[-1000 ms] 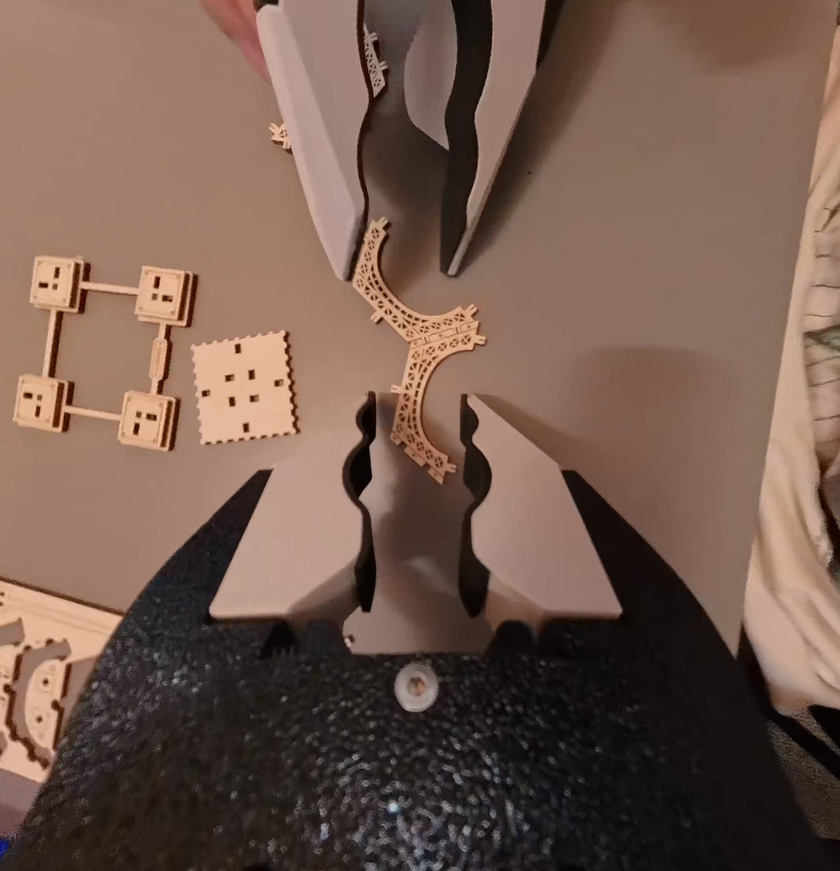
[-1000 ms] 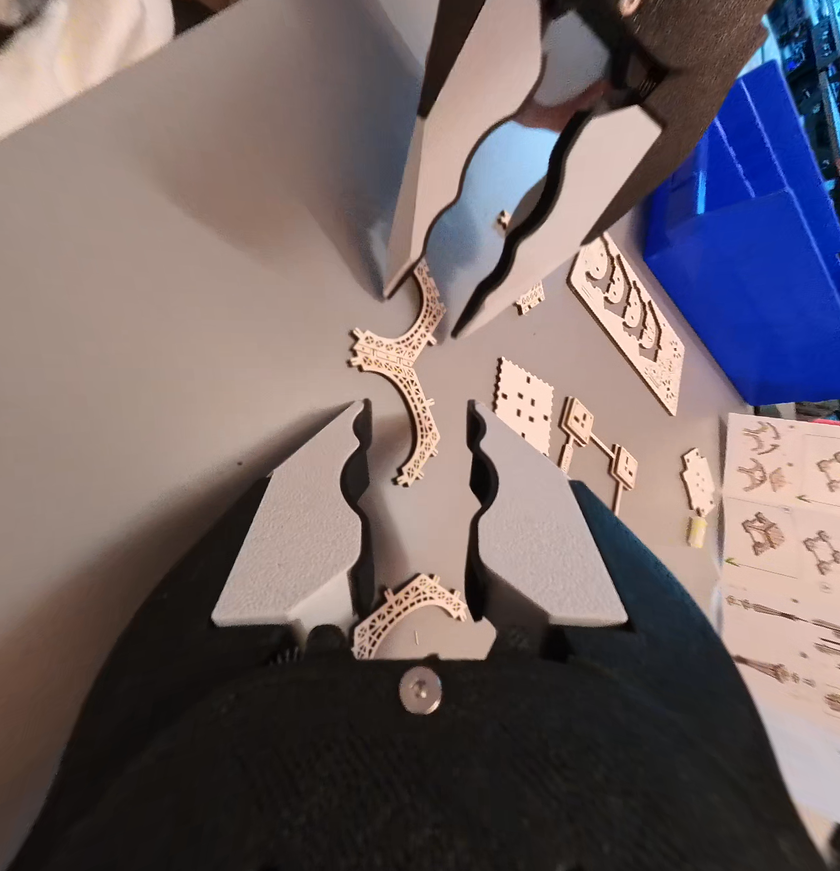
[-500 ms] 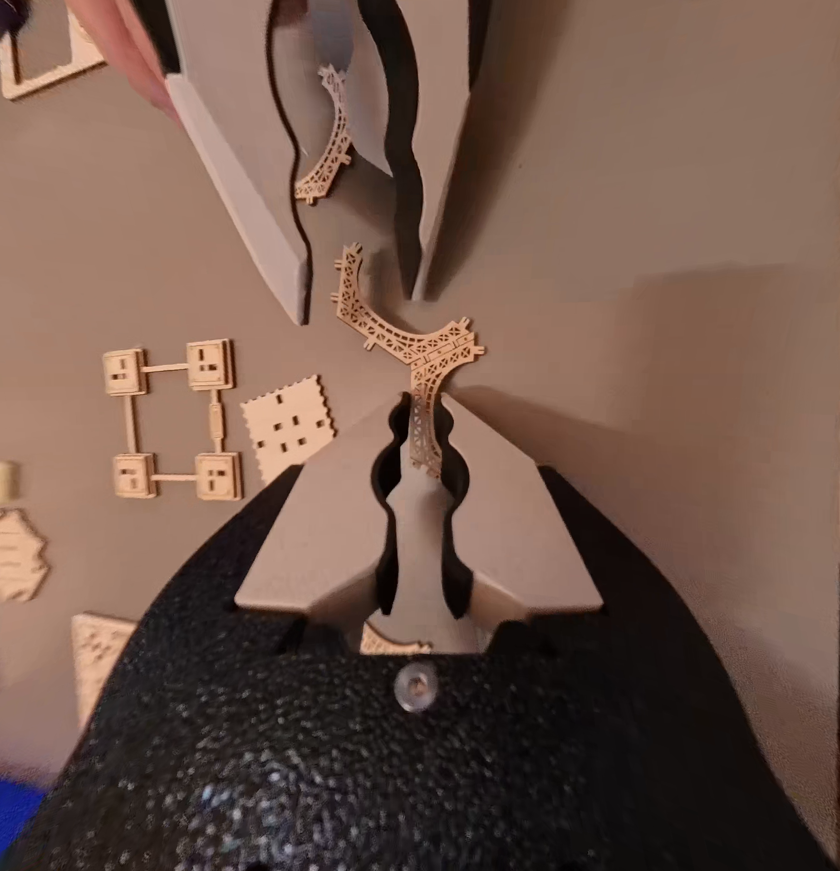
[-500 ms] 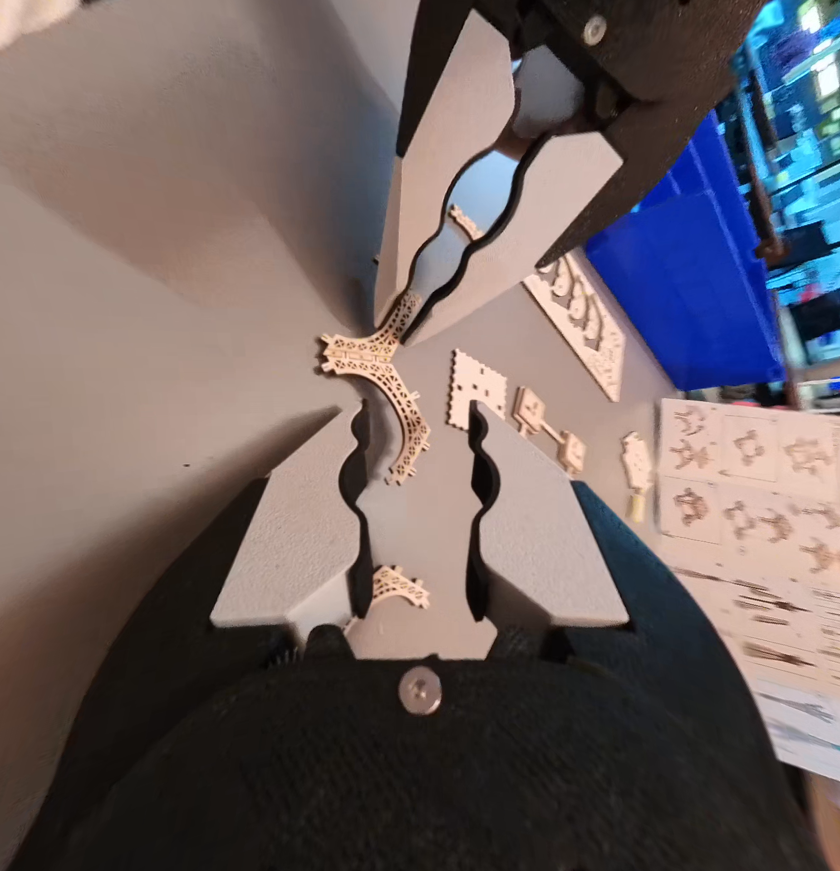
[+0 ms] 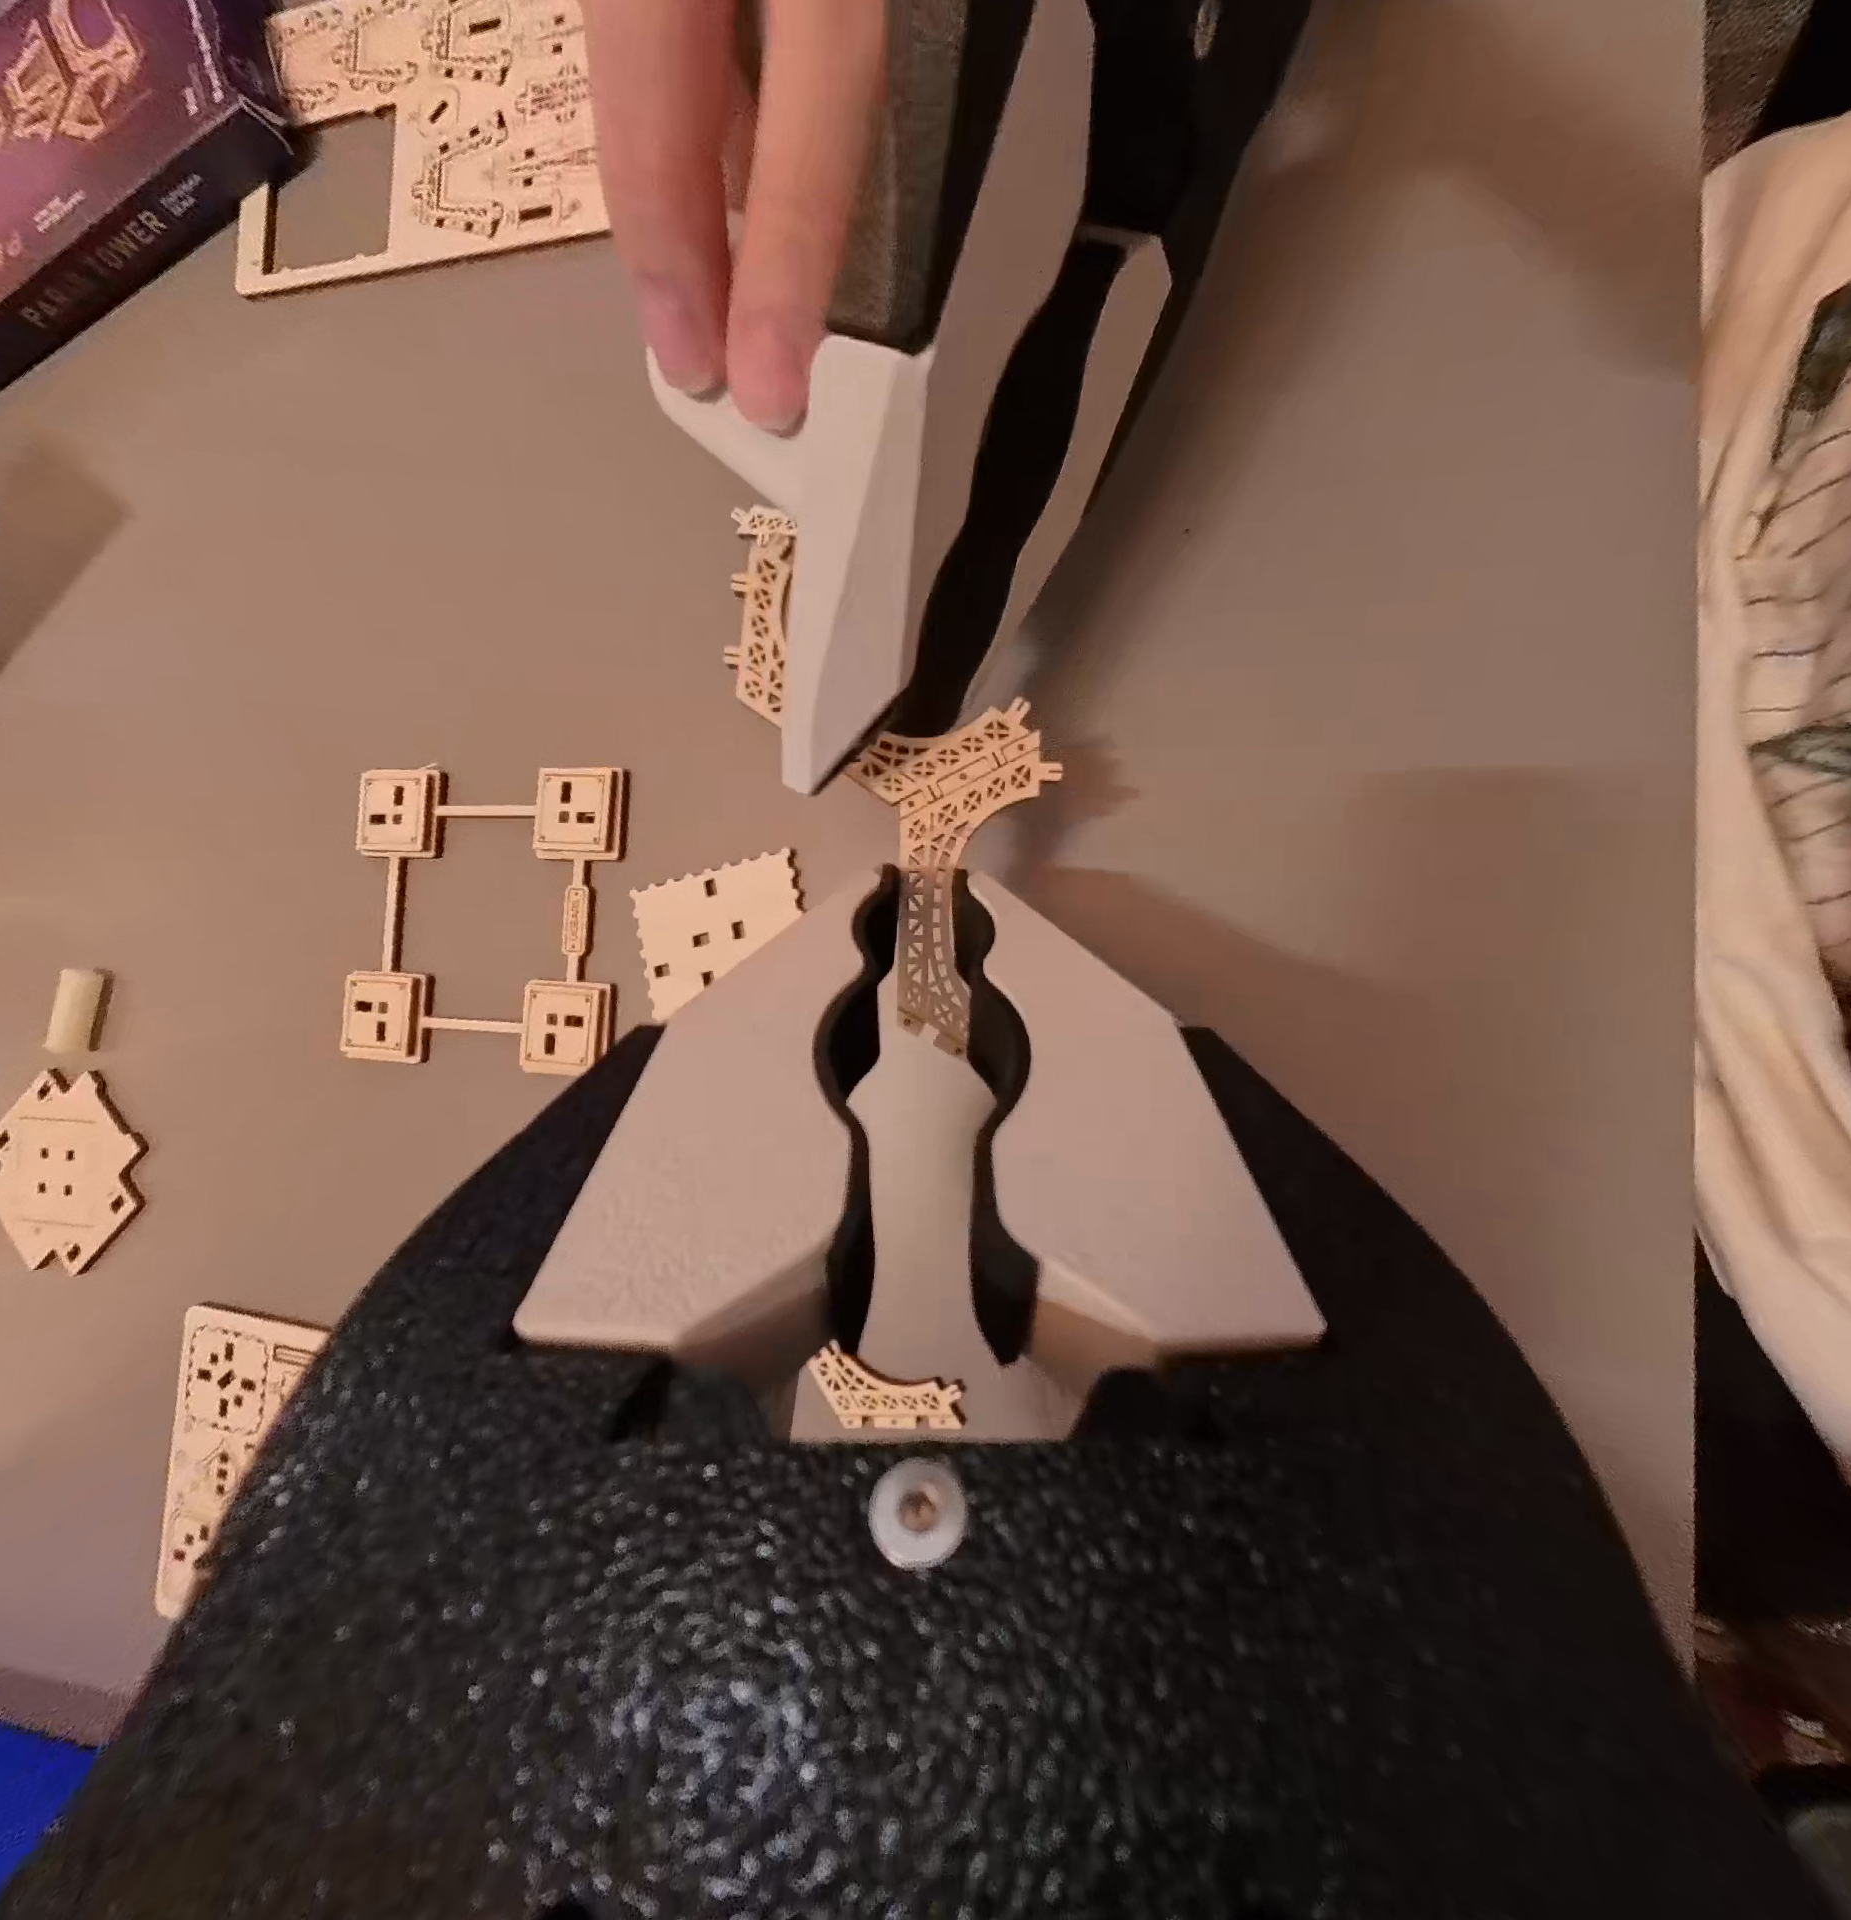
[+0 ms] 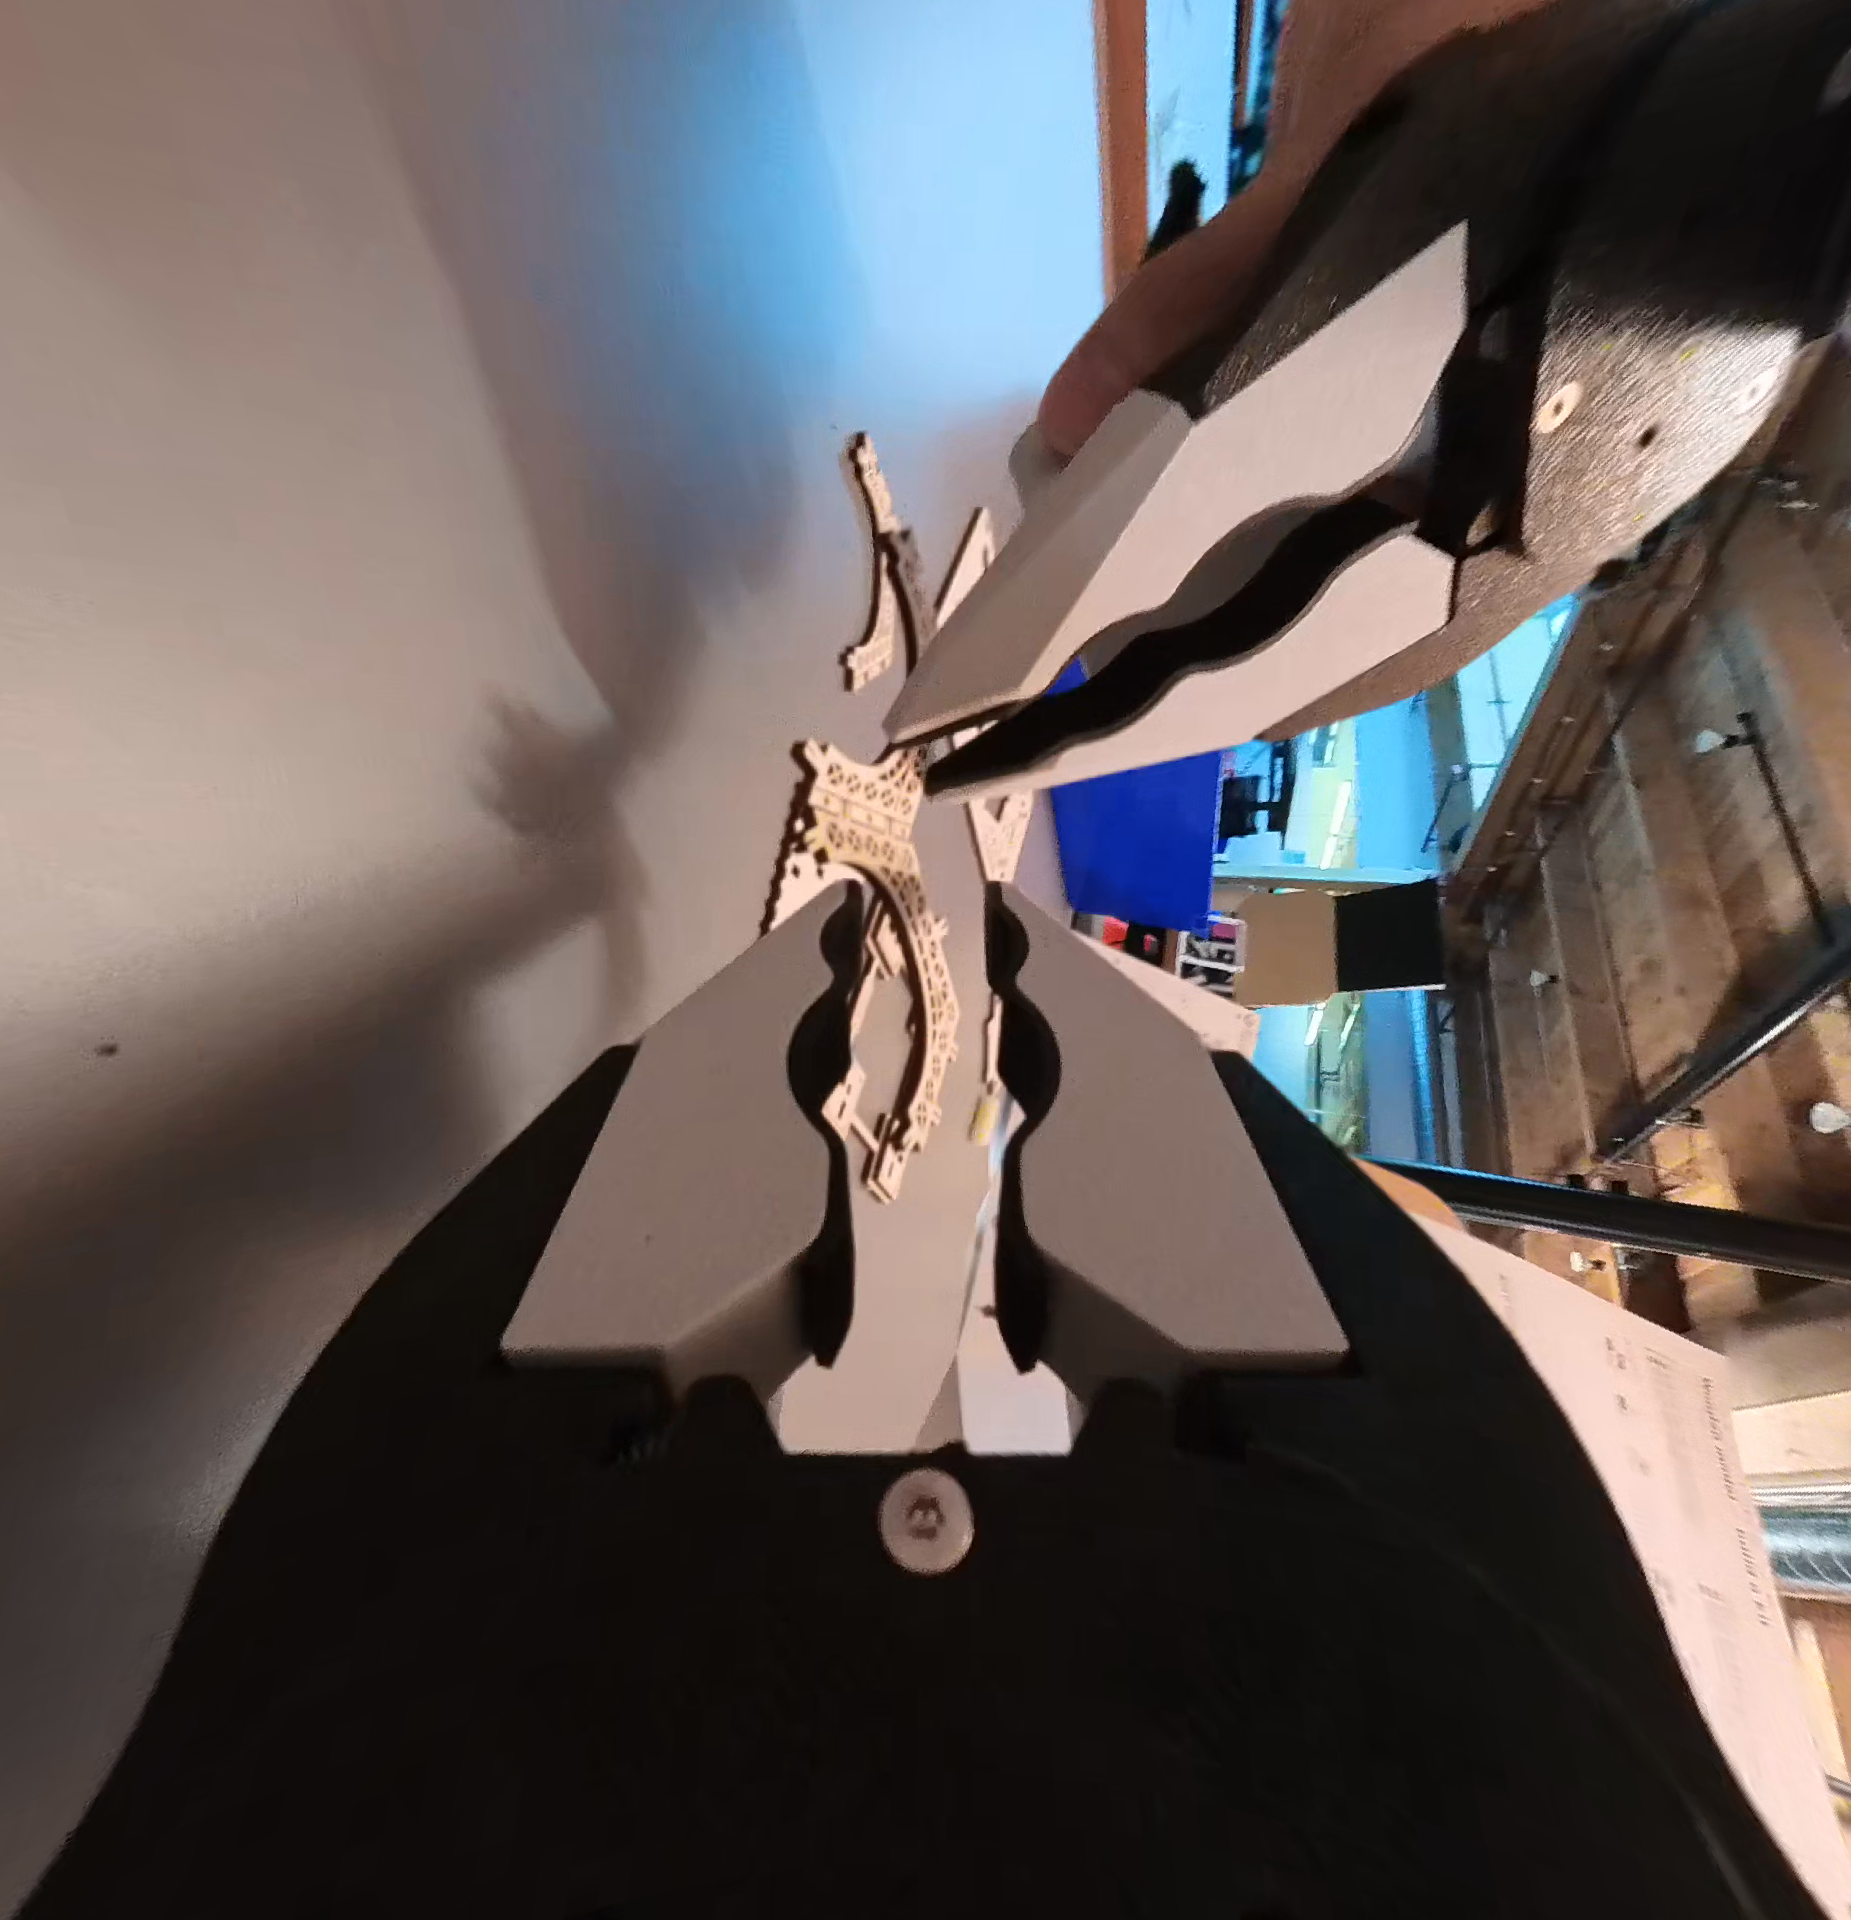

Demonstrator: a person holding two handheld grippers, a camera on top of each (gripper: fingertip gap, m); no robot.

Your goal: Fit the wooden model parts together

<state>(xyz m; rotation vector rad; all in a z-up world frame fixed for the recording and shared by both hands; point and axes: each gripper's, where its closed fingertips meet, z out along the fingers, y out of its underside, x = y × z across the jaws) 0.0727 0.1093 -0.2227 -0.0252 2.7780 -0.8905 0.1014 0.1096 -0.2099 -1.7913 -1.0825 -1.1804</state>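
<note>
A wooden lattice arch [image 5: 962, 779] is held up off the grey table [image 5: 1316, 935]. My left gripper [image 5: 926, 883] is shut on one of its legs. In the right wrist view the left gripper [image 6: 921, 769] comes in from the upper right and pinches the arch [image 6: 859, 810]. My right gripper [image 6: 916, 904] has its jaws narrowed around the other leg, with a gap still showing on one side. It reaches in from the top of the left wrist view [image 5: 859, 758]. Two more arches [image 5: 765, 613] [image 5: 885, 1392] lie on the table.
On the left lie a frame with four square pads [image 5: 485, 925], a slotted square plate [image 5: 713, 925], a cross-shaped plate [image 5: 64, 1174], a small peg [image 5: 74, 1008], part sheets [image 5: 433, 135] and a dark box [image 5: 69, 156]. A person's clothing [image 5: 1794, 727] borders the table's right edge. A blue bin [image 6: 1139, 831] stands behind.
My left gripper shut on one arch leg and lifted the arch off the table. My right gripper tilted up, moved over the other leg and narrowed its jaws.
</note>
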